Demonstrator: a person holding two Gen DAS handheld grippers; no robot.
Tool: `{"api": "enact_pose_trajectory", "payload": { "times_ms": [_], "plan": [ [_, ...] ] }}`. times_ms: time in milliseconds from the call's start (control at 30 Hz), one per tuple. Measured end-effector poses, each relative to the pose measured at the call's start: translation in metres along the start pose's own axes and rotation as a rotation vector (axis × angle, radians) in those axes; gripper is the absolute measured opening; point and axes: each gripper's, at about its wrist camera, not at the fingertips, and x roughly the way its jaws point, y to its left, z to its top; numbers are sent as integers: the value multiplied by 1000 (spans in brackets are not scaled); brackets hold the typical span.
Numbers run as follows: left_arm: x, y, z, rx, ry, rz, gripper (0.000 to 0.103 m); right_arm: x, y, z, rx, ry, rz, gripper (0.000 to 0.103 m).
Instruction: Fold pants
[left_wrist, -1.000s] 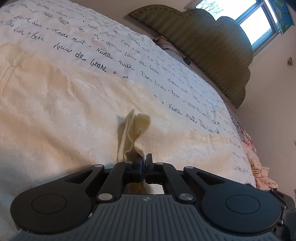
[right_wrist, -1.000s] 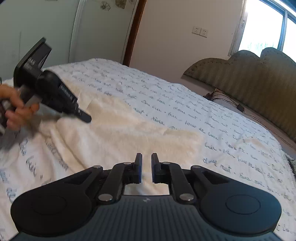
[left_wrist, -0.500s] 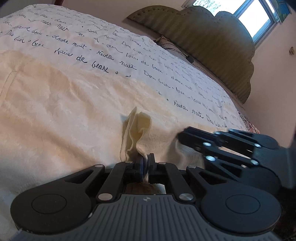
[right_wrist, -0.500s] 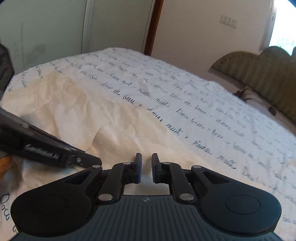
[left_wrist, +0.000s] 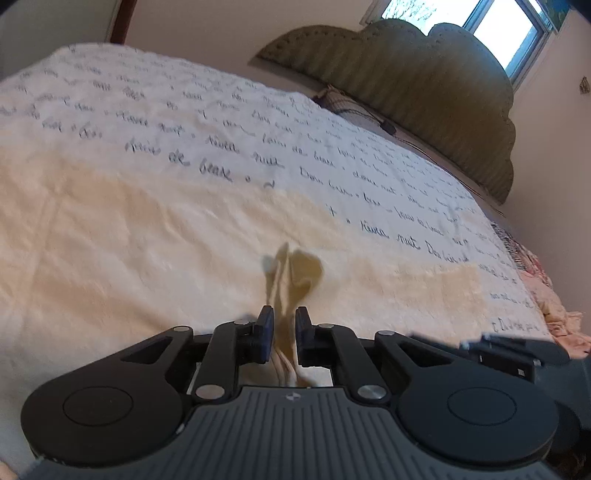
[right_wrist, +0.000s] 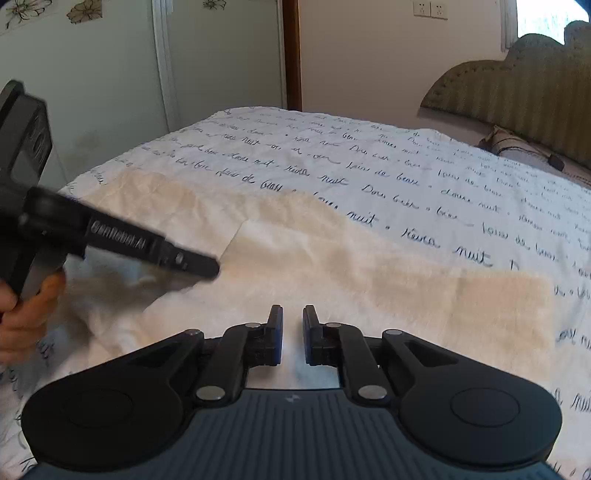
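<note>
One pair of cream pants (right_wrist: 332, 266) lies spread across the bed (right_wrist: 424, 177), on a white cover printed with script, a band running from the near-left corner out toward the right. At its near edge a pinched tuft of the cloth stands up between the jaws of the left gripper (left_wrist: 283, 325); those jaws have just been opening, and in the left wrist view they now stand a little apart, with the fold loose in the gap rather than squeezed. The likeliest slip, as I judge it, is that the released tuft stays bunched or drags back with the gripper as it lifts, leaving a ridge or pulling the folded layer askew; fuzzy cloth tends to cling to pads. A second risk is the two tools meeting, since the right one shows close beside the left in the left wrist view. The right gripper (right_wrist: 293, 332) hovers above the near part of the pants, jaws almost together with only a narrow slot, and nothing in it. From that side the left tool reaches in over the cloth from the left, a hand (right_wrist: 26, 310) on its grip. A padded green headboard (left_wrist: 424, 92) stands at the far end, under a window (left_wrist: 491, 33).
</note>
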Motion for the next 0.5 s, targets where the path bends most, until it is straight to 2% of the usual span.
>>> {"api": "enact_pose_trajectory", "payload": {
  "times_ms": [67,133,200,233,267,333,400,500],
  "plan": [
    [-2,-8,12,25,-23,-10,16,6,5,-11,31,20,59,11],
    [4,-22,23,67,4,-66,16,19,18,-19,-12,45,22,11],
    [14,-36,27,116,26,-97,27,15,25,-15,-5,16,9,12],
    [21,-43,27,152,34,-92,33,11,27,-12,10,-12,28,12],
    [28,-48,27,180,34,-78,35,7,29,-10,24,-34,49,12],
    [46,-50,25,215,47,-32,35,9,36,-10,19,-33,62,12],
    [62,-48,24,224,59,9,34,18,48,-18,-34,5,39,12],
    [69,-48,22,267,35,60,34,13,51,-18,-52,0,19,12]
  ]
}}
